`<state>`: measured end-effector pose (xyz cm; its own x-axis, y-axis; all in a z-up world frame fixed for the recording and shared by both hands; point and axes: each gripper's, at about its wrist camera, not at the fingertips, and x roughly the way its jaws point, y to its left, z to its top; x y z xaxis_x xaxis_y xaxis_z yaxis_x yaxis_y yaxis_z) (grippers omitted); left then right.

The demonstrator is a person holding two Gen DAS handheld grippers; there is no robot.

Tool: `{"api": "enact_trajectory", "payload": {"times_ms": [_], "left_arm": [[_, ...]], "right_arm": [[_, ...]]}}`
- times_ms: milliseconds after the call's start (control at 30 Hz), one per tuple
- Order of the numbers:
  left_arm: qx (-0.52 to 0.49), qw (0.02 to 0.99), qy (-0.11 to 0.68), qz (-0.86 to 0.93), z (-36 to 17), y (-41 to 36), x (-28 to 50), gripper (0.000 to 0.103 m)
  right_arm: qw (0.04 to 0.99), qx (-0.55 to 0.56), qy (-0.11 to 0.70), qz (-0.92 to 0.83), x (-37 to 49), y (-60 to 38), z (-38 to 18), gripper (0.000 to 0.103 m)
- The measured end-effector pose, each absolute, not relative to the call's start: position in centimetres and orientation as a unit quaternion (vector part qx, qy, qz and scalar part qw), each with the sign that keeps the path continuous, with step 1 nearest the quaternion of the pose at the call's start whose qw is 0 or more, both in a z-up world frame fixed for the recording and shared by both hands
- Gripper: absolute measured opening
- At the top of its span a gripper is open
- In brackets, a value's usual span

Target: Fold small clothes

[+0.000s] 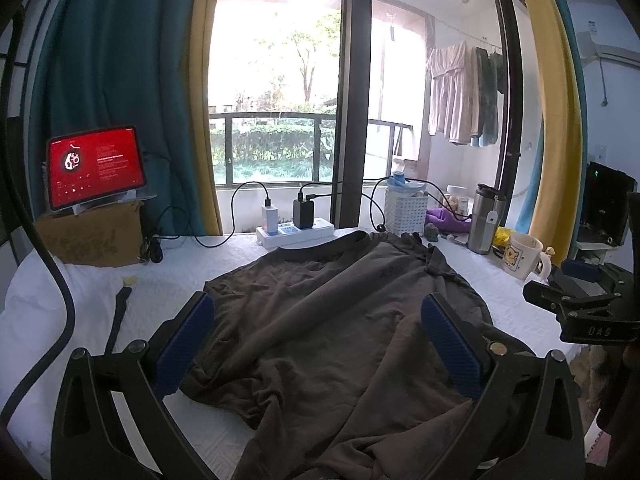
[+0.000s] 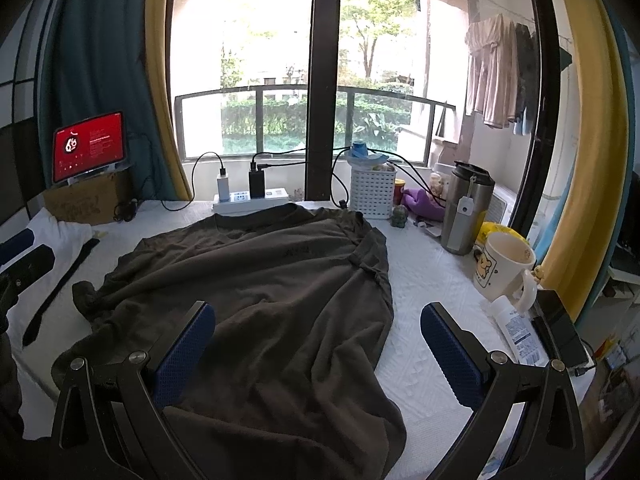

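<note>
A dark olive-brown T-shirt (image 1: 320, 320) lies spread and rumpled on the white padded table (image 1: 100, 292), collar toward the window. It also shows in the right wrist view (image 2: 260, 300). My left gripper (image 1: 318, 344) is open and empty, hovering above the shirt's lower half. My right gripper (image 2: 318, 344) is open and empty, above the shirt's lower right edge; its right finger is over the bare white table (image 2: 432, 280). The right gripper also shows at the right edge of the left wrist view (image 1: 576, 300).
A tablet (image 1: 94, 166) stands on a cardboard box (image 1: 92, 236) at back left. A power strip (image 1: 294, 232) with chargers, a white basket (image 1: 406, 210), a steel tumbler (image 1: 484, 220) and a mug (image 1: 522, 254) line the back and right. A black strap (image 1: 118, 316) lies left.
</note>
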<state>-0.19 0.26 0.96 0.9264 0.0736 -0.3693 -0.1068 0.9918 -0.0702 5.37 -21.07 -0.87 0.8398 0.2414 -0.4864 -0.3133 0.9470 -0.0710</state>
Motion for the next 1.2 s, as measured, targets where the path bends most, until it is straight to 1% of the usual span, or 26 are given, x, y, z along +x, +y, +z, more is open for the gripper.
{"api": "enact_trajectory", "payload": {"times_ms": [333, 533, 1000, 1033, 1067, 1133, 1200], "left_arm": [[-0.042, 0.973, 0.223, 0.042, -0.6, 0.9, 2.8, 0.102], [-0.042, 0.966, 0.249, 0.051, -1.7, 2.5, 5.6, 0.102], [-0.026, 0.939, 0.331, 0.089, -4.1, 9.3, 15.1, 0.102], [-0.025, 0.937, 0.336, 0.09, -4.3, 9.6, 15.6, 0.102], [-0.022, 0.933, 0.346, 0.094, -4.8, 10.3, 16.4, 0.102], [-0.022, 0.925, 0.367, 0.099, -5.5, 11.3, 17.6, 0.102], [-0.025, 0.918, 0.384, 0.097, -6.3, 12.3, 18.6, 0.102]], "right_arm": [[0.949, -0.086, 0.267, 0.147, 8.7, -20.2, -2.3, 0.103], [0.945, -0.091, 0.282, 0.135, 12.1, -20.0, -3.1, 0.103], [0.934, -0.084, 0.328, 0.117, 25.3, -22.6, -5.2, 0.103], [0.932, -0.085, 0.333, 0.118, 26.2, -22.6, -5.4, 0.101], [0.929, -0.089, 0.34, 0.12, 27.5, -22.5, -5.9, 0.094], [0.923, -0.096, 0.352, 0.122, 29.4, -22.1, -6.6, 0.083], [0.917, -0.105, 0.362, 0.128, 31.0, -21.6, -7.3, 0.081]]}}
